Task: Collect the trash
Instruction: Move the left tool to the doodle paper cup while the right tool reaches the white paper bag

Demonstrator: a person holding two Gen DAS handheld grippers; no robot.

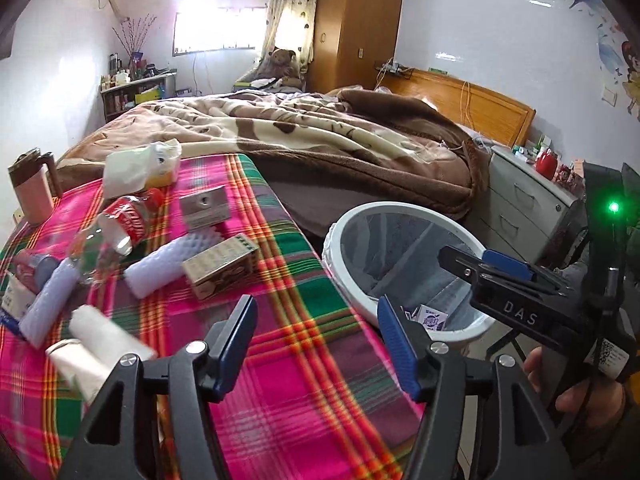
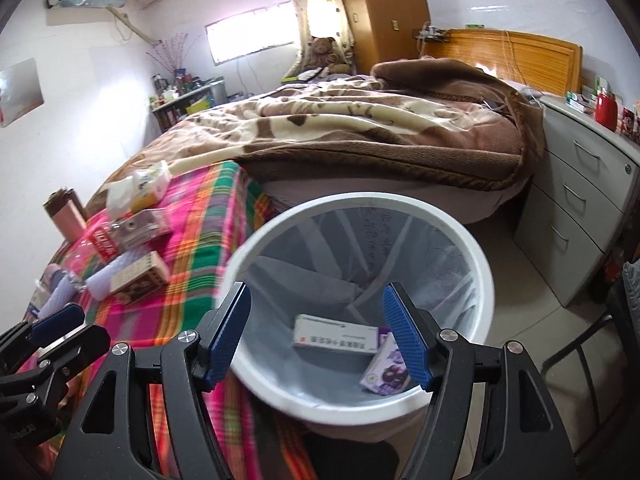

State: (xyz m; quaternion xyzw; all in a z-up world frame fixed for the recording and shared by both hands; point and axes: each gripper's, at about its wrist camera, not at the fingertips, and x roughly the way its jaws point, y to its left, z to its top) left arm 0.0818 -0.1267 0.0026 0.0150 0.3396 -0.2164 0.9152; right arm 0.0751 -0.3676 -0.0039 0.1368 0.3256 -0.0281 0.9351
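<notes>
Your right gripper (image 2: pixel 316 336) hangs over the white trash bin (image 2: pixel 472 248) with jaws spread and nothing between them; a white medicine box (image 2: pixel 336 338) and a purple carton (image 2: pixel 386 368) lie on the bin's bottom just ahead of its fingertips. Your left gripper (image 1: pixel 316 344) is parted and empty too, above the plaid cloth (image 1: pixel 288 400), with the tan box (image 1: pixel 220 266), foam sleeve (image 1: pixel 172 260) and crushed bottle (image 1: pixel 120 226) ahead to its left.
</notes>
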